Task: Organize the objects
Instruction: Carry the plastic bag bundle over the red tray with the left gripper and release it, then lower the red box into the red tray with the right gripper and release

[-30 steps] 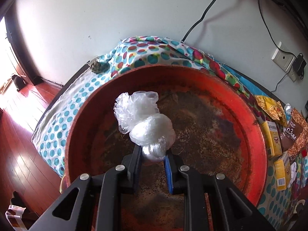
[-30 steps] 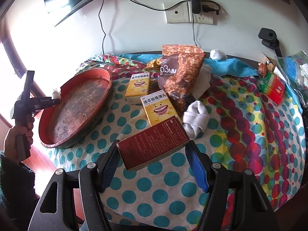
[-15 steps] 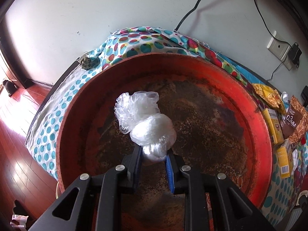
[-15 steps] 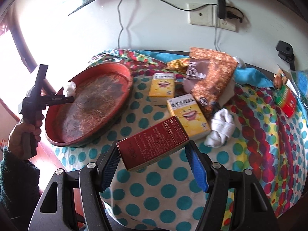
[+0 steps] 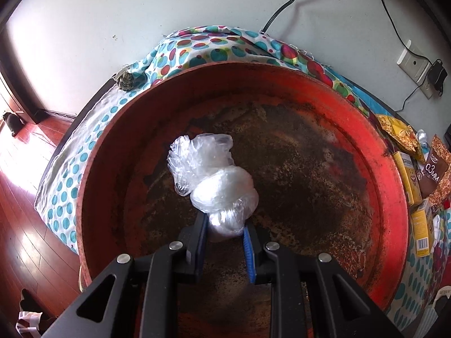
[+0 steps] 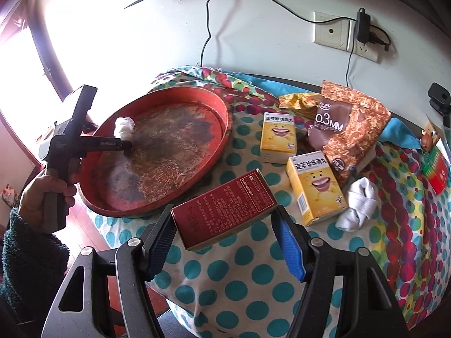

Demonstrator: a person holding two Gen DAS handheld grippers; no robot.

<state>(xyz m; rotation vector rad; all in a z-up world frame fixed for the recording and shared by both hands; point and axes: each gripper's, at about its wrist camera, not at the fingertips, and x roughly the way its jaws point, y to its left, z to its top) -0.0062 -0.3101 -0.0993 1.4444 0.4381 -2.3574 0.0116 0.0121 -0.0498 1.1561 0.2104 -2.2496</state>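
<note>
Pinching a knotted clear bag (image 5: 214, 188) over the red tray (image 5: 391, 186), the left gripper (image 5: 225, 236) clamps its lower end; its long axis runs toward upper left. Lower centre, the right gripper (image 6: 225, 225) grips a dark-red box (image 6: 225, 211), slanting up to the right.

Rusty-looking tray (image 5: 332, 146), crinkly clear plastic bag (image 5: 208, 169).

We see a wall socket (image 6: 331, 31) with a black charger (image 6: 363, 26) beside it, and a red wooden floor (image 5: 25, 225) below.

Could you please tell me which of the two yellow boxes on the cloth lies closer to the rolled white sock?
The nearer yellow box, tilted, beside the white sock; the other yellow box lies farther back.
</note>
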